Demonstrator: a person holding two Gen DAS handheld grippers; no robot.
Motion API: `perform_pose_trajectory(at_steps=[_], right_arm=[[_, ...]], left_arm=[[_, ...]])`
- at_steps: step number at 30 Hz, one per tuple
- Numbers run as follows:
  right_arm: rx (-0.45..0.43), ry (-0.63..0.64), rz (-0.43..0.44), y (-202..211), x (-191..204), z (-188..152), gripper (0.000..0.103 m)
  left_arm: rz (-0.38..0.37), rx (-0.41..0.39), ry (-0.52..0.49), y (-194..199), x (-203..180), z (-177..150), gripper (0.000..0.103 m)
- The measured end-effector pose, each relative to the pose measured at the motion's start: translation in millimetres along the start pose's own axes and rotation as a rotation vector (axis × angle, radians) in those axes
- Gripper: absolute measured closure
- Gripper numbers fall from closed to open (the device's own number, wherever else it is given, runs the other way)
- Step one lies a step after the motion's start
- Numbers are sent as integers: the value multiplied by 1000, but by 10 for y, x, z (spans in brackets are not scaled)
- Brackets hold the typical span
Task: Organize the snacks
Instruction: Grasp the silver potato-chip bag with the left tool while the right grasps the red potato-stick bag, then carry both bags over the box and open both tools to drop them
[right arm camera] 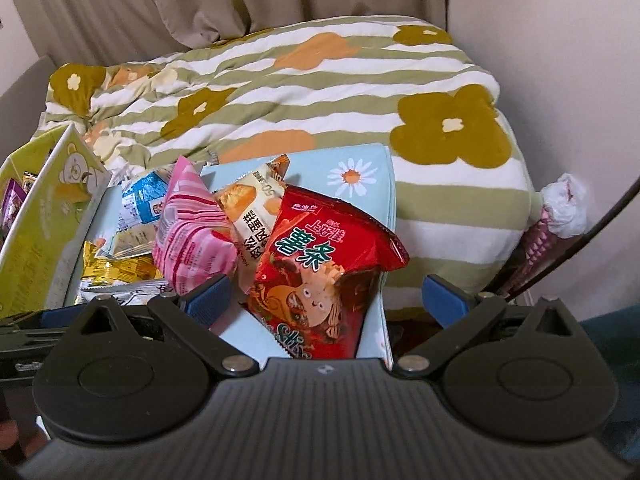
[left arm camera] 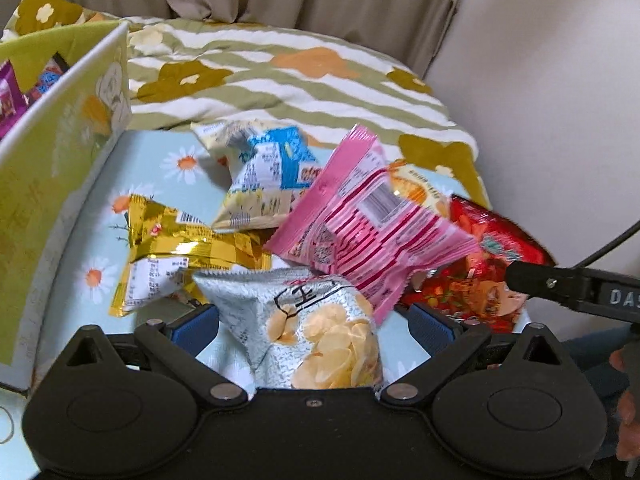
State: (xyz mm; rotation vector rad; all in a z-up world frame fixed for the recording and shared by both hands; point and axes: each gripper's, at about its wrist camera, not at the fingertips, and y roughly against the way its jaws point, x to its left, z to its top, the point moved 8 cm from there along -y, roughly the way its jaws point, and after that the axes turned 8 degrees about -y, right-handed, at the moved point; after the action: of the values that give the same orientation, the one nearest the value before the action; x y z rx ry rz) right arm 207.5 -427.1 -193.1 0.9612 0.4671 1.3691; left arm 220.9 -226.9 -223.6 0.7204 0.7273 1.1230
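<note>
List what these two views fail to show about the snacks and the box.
- Green box contents: left wrist view, wall hides most; frame edge crops it.
- Pink packet: motion-blurred print.
- Cream packet: right wrist view, partly under the red bag.
- Silver chip bag: bottom behind left gripper.

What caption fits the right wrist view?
Open right gripper poised at a red snack bag beside a pink bag on the daisy-print surface.

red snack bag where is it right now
The red snack bag sits on the right end of the pile on the daisy-print surface, between the open right tool fingers, with the pink bag to its left.
</note>
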Motion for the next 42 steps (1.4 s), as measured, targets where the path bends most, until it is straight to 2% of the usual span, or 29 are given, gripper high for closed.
perform_pose_trajectory(at_steps=[8,12,15,25,42], right_arm=[[22,-14,29,-235,-25,6,0],[29,-4,37,-301,3,-13,0],[31,23,33,-353,45,-28,0],[14,66,7,-456,114,-1,0],[-88,260,-82,-375,355,-53,1]], left_arm=[[14,42,7,-198,-3,-101,13],[14,60,6,-261,-13,-164,27],[11,58,2,-255,-12,-181,32],[38,54,1,-186,14,-223,36],[75,52,0,-48,81,-276,36]])
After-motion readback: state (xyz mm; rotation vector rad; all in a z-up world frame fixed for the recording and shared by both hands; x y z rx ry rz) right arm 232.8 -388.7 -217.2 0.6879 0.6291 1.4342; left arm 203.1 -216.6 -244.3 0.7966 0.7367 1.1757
